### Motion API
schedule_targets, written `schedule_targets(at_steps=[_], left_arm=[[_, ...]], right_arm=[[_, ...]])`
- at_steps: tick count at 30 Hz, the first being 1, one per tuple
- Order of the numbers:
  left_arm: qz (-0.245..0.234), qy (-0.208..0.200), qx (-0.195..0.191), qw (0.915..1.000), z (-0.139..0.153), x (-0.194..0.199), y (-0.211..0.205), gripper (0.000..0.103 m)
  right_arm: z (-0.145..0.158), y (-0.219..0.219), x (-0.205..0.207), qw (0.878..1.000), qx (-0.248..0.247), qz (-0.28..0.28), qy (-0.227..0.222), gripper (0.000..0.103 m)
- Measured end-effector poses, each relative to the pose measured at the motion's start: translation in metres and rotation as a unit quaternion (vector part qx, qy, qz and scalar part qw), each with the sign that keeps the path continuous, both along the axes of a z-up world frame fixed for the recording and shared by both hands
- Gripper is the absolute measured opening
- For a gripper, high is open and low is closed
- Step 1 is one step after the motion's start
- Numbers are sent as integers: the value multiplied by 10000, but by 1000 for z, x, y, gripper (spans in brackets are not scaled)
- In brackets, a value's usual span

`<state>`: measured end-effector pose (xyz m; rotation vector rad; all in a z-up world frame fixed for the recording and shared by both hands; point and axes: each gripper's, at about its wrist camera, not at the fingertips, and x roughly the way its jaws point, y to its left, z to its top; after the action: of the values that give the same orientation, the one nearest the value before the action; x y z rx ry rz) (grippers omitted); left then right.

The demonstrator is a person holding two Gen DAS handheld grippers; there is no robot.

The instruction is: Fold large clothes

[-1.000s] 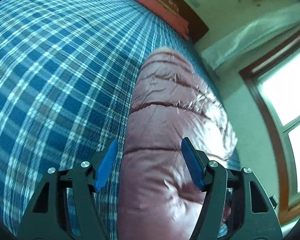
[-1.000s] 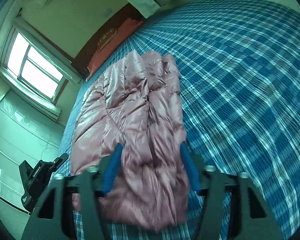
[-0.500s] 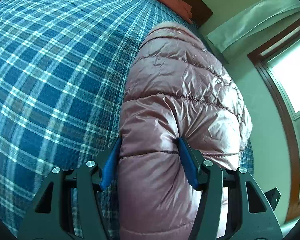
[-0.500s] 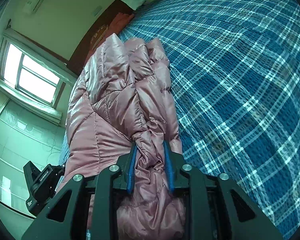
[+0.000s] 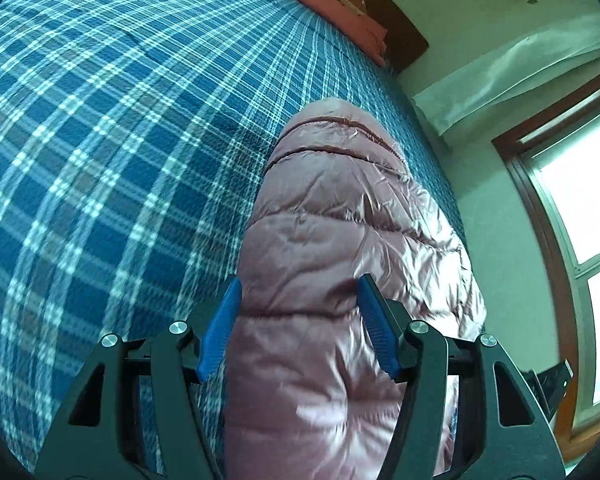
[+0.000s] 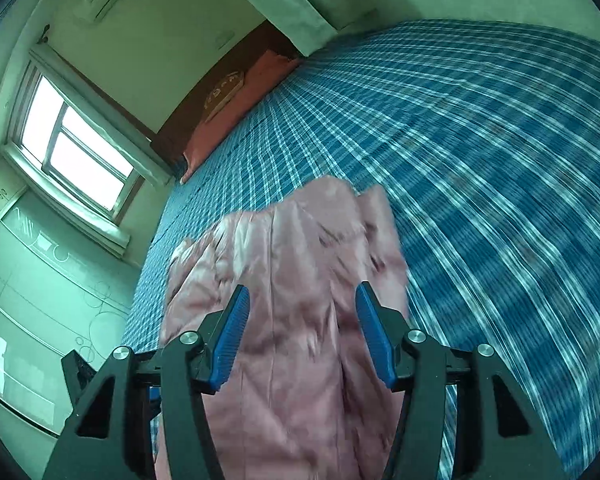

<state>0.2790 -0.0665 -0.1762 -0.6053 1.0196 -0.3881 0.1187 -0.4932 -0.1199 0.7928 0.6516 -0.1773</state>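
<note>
A shiny pink quilted jacket point(image 5: 340, 208) lies bunched lengthwise on the blue plaid bed point(image 5: 100, 140). My left gripper point(image 5: 298, 312) straddles its near end. The puffy fabric fills the gap and both blue pads point(image 5: 220, 312) press on it. In the right wrist view the jacket point(image 6: 300, 248) is blurred and spreads out in front of my right gripper point(image 6: 300, 320). That gripper's jaws are opening. Fabric lies between them, but the pads point(image 6: 374, 340) stand clear of it.
A red pillow point(image 5: 340, 12) lies against the dark headboard point(image 5: 400, 36) at the far end of the bed. A window point(image 6: 76, 160) and pale cabinet doors point(image 6: 28, 300) line the wall beside the jacket. Open bedspread point(image 6: 480, 160) stretches along the other side.
The right gripper closed on a bunch of jacket, then drew back and opened wide, and the fabric dropped flatter. The left gripper closed onto the puffy fold and pulled back.
</note>
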Motion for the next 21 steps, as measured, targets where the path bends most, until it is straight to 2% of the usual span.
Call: schedule_targets(at_steps=[3, 5, 10, 14, 21], left_arm=[[-43, 102, 119, 9999, -5, 7, -9, 59], [-46, 175, 232, 9996, -9, 10, -14, 58], [-29, 314, 414, 9986, -23, 18, -26, 58], [41, 278, 488, 9984, -35, 18, -31, 58], [23, 240, 576, 9980, -40, 20, -34, 58]], right_arm=[[-14, -4, 20, 9998, 75, 103, 179, 22], [-24, -6, 27, 9995, 140, 85, 279, 15], [-49, -8, 30, 9986, 310, -66, 413, 10], [-67, -10, 30, 9981, 467, -125, 376, 7], [-74, -12, 28, 9979, 560, -188, 280, 6]])
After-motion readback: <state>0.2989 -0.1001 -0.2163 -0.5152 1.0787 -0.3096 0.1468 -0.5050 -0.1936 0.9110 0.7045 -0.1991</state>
